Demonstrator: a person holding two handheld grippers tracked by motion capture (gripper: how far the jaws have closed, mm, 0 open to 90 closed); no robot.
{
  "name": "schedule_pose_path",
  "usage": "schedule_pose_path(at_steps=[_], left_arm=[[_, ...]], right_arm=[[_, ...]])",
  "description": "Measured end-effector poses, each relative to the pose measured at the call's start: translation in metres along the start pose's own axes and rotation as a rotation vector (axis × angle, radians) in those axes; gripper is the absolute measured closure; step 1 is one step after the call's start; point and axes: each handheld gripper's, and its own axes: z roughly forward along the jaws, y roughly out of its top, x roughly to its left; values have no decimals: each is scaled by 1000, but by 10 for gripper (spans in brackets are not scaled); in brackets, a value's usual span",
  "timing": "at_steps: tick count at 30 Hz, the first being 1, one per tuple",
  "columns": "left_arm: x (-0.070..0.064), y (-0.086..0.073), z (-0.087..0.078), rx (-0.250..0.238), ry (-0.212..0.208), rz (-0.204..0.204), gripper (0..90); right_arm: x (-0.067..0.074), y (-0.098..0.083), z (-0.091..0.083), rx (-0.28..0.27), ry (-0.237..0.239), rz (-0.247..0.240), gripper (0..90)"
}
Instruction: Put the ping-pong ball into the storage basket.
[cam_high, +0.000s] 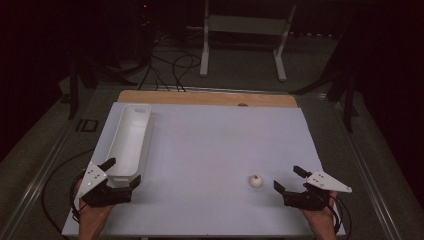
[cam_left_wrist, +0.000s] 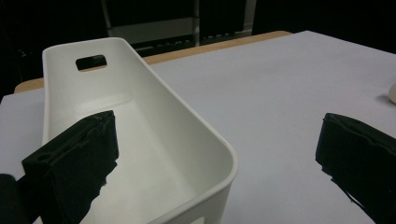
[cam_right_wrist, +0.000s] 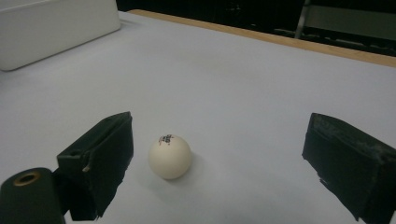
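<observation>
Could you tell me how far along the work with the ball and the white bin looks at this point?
Nothing looks done yet: the white bin is empty and the ball lies on the table. In hand: the right gripper stands open by the ball, not touching it, while the left gripper stands open at the bin's near end. Left, probably: gripping the ball and carrying it to the bin.
</observation>
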Motion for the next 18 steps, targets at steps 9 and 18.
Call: schedule_pose_path(at_steps=[9, 18], left_arm=[[-1, 0, -2, -7, 5, -3, 0], [-2, 0, -1, -6, 6, -3, 0]], right_arm=[[0, -1, 3, 17, 8, 5, 85], [1, -1, 6, 36, 14, 15, 85]])
